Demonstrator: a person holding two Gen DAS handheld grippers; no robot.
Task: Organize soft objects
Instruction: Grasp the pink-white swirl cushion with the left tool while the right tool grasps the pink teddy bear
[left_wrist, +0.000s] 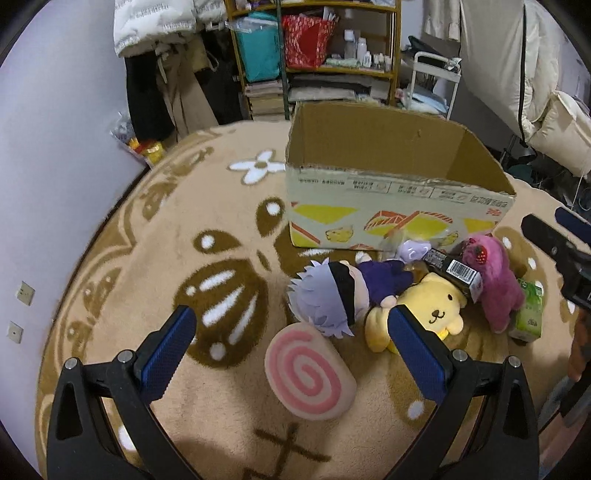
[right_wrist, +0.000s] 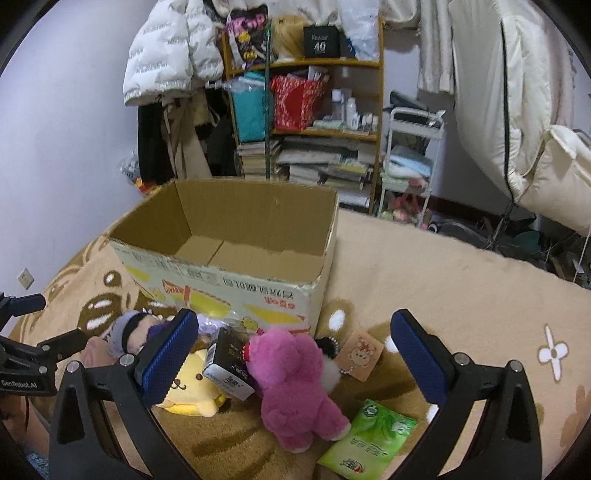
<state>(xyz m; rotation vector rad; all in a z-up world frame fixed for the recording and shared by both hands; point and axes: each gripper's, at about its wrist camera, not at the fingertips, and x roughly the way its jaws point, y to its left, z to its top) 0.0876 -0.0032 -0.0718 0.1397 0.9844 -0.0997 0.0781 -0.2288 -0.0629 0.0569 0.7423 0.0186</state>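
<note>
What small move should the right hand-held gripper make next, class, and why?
Probably lower the open right hand-held gripper around the pink plush bear. The bear lies directly between its spread fingers, nothing is held yet, and the cardboard box just behind it looks empty.

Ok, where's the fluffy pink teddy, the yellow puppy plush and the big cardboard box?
fluffy pink teddy (right_wrist: 291, 384), right wrist view, its back.
yellow puppy plush (left_wrist: 437, 306), left wrist view, its face.
big cardboard box (right_wrist: 229, 284), right wrist view, front wall.

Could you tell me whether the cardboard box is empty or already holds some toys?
Empty as far as shown: the box is open-topped, and the right wrist view shows bare cardboard floor; the near corner is hidden.
</note>
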